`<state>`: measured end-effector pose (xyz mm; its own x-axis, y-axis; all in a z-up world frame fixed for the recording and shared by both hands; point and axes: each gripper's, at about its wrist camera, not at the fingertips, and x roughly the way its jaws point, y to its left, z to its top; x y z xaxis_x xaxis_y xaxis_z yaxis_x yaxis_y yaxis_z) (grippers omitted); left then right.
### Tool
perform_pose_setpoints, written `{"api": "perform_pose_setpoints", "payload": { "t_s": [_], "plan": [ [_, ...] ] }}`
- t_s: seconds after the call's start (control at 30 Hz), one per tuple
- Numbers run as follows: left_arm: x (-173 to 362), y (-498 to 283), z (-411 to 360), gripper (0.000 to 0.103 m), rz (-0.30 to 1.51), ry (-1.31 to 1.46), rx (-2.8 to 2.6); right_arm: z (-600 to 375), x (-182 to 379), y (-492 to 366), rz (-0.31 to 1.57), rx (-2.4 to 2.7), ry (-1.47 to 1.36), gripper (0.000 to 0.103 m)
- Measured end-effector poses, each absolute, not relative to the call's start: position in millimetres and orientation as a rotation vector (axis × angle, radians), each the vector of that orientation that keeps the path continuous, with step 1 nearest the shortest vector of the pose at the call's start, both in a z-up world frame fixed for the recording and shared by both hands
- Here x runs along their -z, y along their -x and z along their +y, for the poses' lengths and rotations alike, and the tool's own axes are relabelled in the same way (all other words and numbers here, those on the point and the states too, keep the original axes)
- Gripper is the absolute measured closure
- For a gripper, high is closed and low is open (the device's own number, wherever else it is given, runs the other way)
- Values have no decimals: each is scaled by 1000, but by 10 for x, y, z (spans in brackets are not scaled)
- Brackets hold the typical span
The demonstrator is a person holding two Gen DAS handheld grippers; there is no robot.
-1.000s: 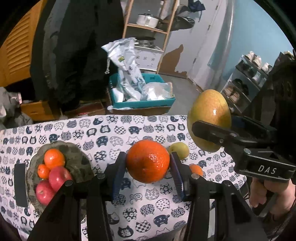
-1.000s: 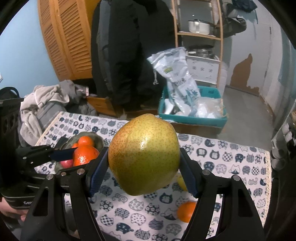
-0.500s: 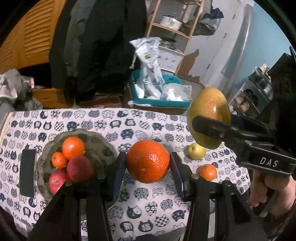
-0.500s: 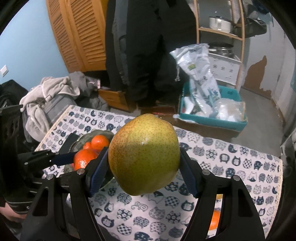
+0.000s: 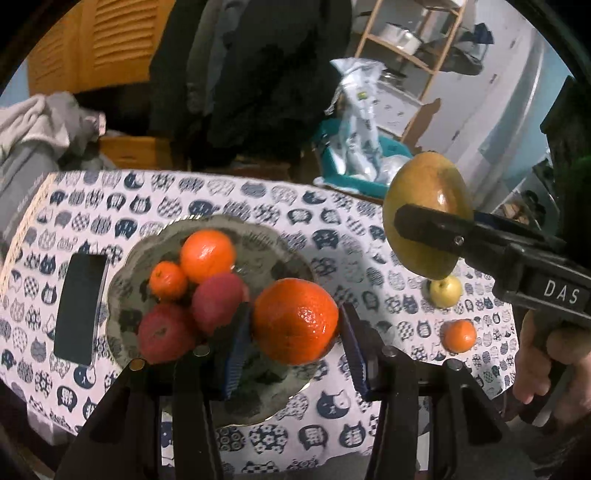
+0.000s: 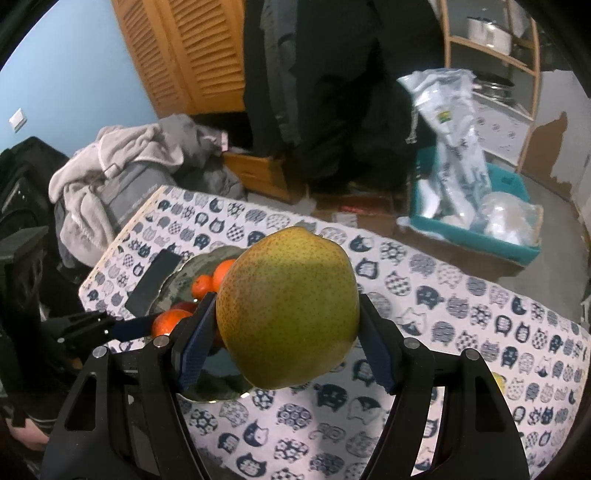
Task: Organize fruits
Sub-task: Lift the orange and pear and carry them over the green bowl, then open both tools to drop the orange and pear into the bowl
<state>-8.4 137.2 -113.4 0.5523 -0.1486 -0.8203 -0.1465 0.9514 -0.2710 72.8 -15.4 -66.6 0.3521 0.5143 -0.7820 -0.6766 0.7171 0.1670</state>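
Left wrist view: my left gripper (image 5: 295, 326) clamps an orange (image 5: 295, 321), right gripper (image 6: 286, 332) a pear (image 6: 288, 308); next I lower both into the bowl (image 5: 144, 236).

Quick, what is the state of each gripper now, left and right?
Left gripper: jaws shut on the orange, above the plate.
Right gripper: jaws shut on the pear.

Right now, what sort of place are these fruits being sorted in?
Probably a lived-in home, a kitchen or utility corner. A wooden shelf holding metal pots, a heap of clothes and louvred wooden doors surround a table under a cat-print tablecloth.
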Motion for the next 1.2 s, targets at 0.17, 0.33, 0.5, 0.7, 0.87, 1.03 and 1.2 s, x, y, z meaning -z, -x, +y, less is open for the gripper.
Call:
{"api": "perform_pose_setpoints", "payload": {
  "t_s": [0.17, 0.33, 0.5, 0.7, 0.87, 1.03, 1.2],
  "plan": [
    [1294, 93, 1513, 55, 1021, 341, -30, 74, 854, -748, 976, -794, 208, 30],
    [1445, 101, 1607, 54, 1061, 361, -51, 260, 1077, -766, 1022, -800, 230, 30],
    [1598, 93, 1669, 54, 1101, 368, -75, 380, 1306, -808, 1067, -797, 258, 30],
    [1753, 76, 1661, 54, 1152, 371, -77, 507, 1568, -825, 1111, -802, 296, 30],
    [1858, 68, 1664, 54, 1179, 363, -93, 591, 1709, -853, 1133, -808, 316, 30],
    [1960, 60, 1691, 54, 1207, 374, -105, 647, 1848, -879, 1165, -814, 328, 30],
    [1980, 52, 1705, 52, 1213, 384, -108, 690, 1965, -847, 1188, -835, 360, 30]
  ]
}}
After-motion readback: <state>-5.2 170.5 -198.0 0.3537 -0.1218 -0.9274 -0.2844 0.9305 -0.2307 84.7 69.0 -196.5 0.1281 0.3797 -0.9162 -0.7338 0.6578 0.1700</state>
